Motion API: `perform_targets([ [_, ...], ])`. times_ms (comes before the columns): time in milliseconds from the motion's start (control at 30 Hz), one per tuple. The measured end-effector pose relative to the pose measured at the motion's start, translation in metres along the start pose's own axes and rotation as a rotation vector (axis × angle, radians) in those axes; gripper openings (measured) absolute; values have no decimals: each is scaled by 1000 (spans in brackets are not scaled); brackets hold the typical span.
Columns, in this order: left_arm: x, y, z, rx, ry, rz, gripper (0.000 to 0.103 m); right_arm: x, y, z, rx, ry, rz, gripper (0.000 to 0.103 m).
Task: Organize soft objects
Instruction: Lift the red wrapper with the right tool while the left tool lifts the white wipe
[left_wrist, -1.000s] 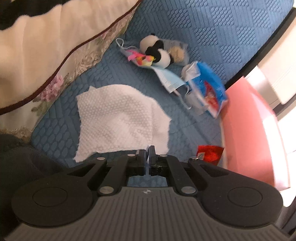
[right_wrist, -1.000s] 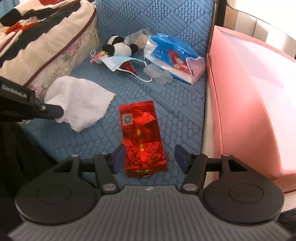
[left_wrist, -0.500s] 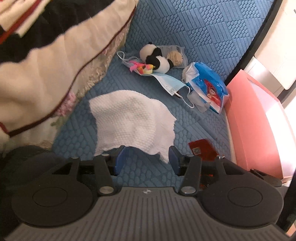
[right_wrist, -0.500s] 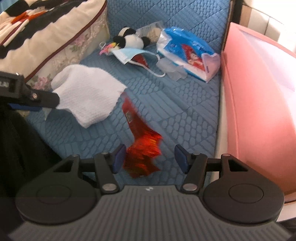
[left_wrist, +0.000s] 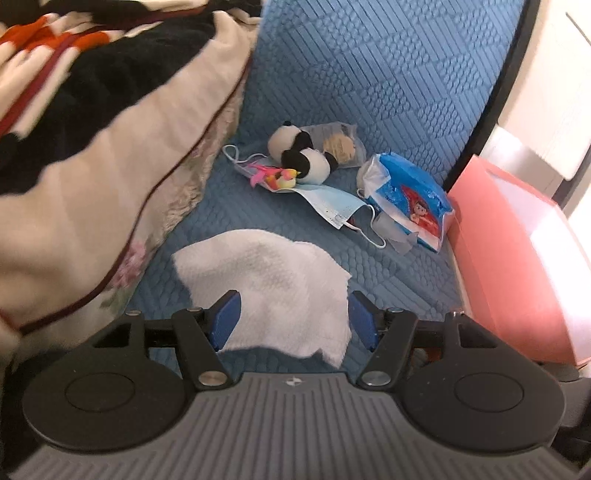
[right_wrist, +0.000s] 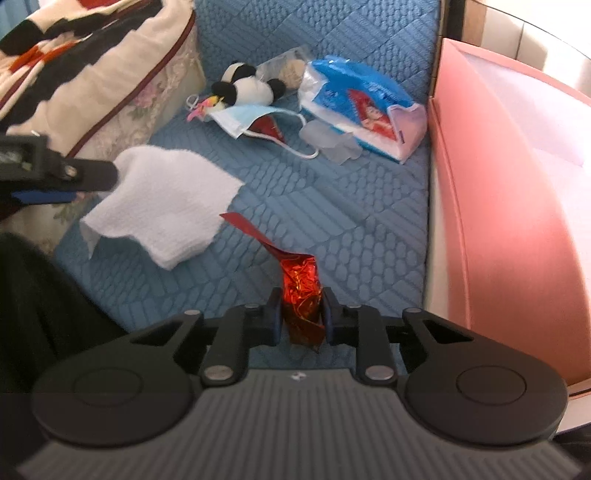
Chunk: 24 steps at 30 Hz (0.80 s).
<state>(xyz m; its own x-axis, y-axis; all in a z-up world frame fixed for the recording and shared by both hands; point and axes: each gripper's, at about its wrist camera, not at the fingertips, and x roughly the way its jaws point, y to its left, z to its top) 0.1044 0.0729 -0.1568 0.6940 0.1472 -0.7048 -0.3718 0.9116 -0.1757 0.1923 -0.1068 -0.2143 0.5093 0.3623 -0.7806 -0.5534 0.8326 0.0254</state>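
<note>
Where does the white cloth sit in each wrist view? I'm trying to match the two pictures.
Left wrist view: the white cloth lies low in the centre, on the blue cushion, right ahead of the open left tongs.
Right wrist view: the cloth is at centre left, by the left tongs' arm.
Shared landmark: the panda plush at the back of the cushion.

Red foil packet (right_wrist: 300, 291) — glossy, crinkled, metallic sheen. White cloth (left_wrist: 273, 291) matt with a dimpled, embossed weave. Blue sofa cover (left_wrist: 369, 85) quilted fabric, raised pebbled pattern, matt. Panda plush (left_wrist: 299, 153) fuzzy pile. Face mask (left_wrist: 328, 205) thin nonwoven, pleated, matt. Blue wipes pack (right_wrist: 354, 103) shiny plastic film. Pink box (right_wrist: 517, 206) smooth, matt walls. Blanket (left_wrist: 92, 122) soft fleecy cloth. Left gripper (left_wrist: 293, 321) and right gripper (right_wrist: 301, 314) — matt black plastic arms, bright metal rivets, ribbed grey housing.
</note>
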Motion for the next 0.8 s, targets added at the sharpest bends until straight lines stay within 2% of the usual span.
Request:
perform_targets([
  [200, 43, -5, 3, 60, 46, 34, 70, 2, -6, 4, -3, 5, -23, 24],
  [333, 70, -4, -2, 75, 92, 72, 70, 4, -7, 4, -4, 14, -33, 24],
  [467, 82, -1, -5, 71, 102, 87, 67, 7, -7, 2, -1, 17, -38, 24],
  [567, 86, 0, -7, 69, 101, 94, 45, 7, -6, 3, 2, 12, -38, 24],
  [633, 86, 0, -7, 80, 85, 119, 21, 7, -6, 4, 1, 6, -36, 24],
  [667, 86, 1, -7, 79, 80, 130, 14, 6, -6, 5, 0, 4, -36, 24],
  [733, 84, 4, -5, 60, 79, 125, 7, 4, -6, 6, 0, -2, -35, 24],
  [800, 81, 8, -4, 29, 75, 110, 6, 2, -5, 8, 2, -11, -34, 24],
])
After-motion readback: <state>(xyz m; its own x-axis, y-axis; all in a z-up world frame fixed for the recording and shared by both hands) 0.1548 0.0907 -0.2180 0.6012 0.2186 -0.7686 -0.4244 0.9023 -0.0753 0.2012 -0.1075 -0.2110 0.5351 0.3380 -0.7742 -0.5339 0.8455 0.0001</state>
